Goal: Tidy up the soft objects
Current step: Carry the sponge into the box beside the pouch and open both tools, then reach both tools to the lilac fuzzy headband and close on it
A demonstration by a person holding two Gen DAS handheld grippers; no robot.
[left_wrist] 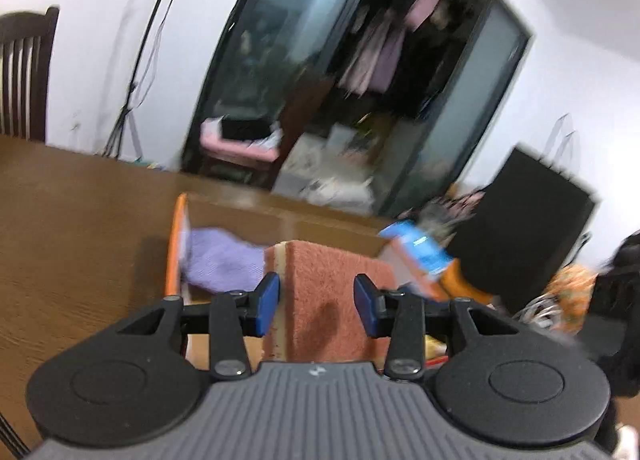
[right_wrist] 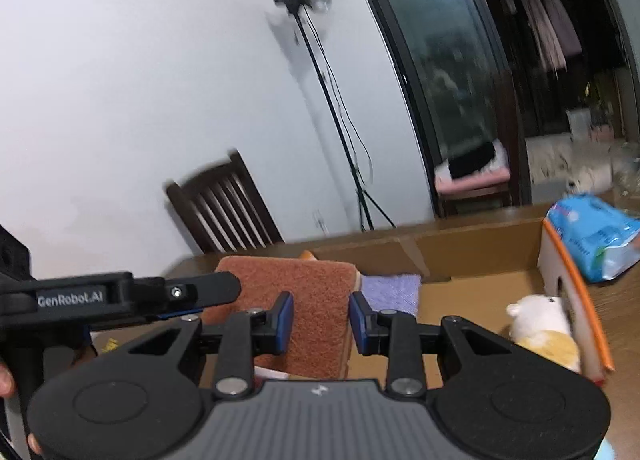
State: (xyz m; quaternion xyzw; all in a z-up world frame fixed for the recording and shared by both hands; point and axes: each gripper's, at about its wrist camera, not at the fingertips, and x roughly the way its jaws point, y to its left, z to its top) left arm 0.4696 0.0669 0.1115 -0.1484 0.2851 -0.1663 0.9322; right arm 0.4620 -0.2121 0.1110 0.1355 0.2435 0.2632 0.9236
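My left tongs (left_wrist: 316,302) hold the sponge (left_wrist: 328,300), a rust-coloured scouring pad on a yellow foam layer. It stands upright between the blue pads (left_wrist: 267,302); the left pad touches it, while the right one seems to show a sliver of gap, so I judge the grip light. The sponge hangs over the near part of the cardboard box (left_wrist: 280,216) on the tabletop (left_wrist: 80,212). A purple cloth (left_wrist: 224,260) already lies in the box against its far left wall, and in the right view a white and yellow plush (right_wrist: 540,324) sits at the right end. A blue pack (right_wrist: 592,240) rests just outside that end.

My right tongs (right_wrist: 320,322) are half open and carry nothing; the sponge (right_wrist: 304,300) only shows beyond them.

The step, as I read it, is laying the sponge down in the box. To do it well I would lower it into the bare floor between cloth and plush, tip it flat so it does not topple, and spread the pads only once it rests. The right tongs should keep clear of the left ones, which cross just beside them.
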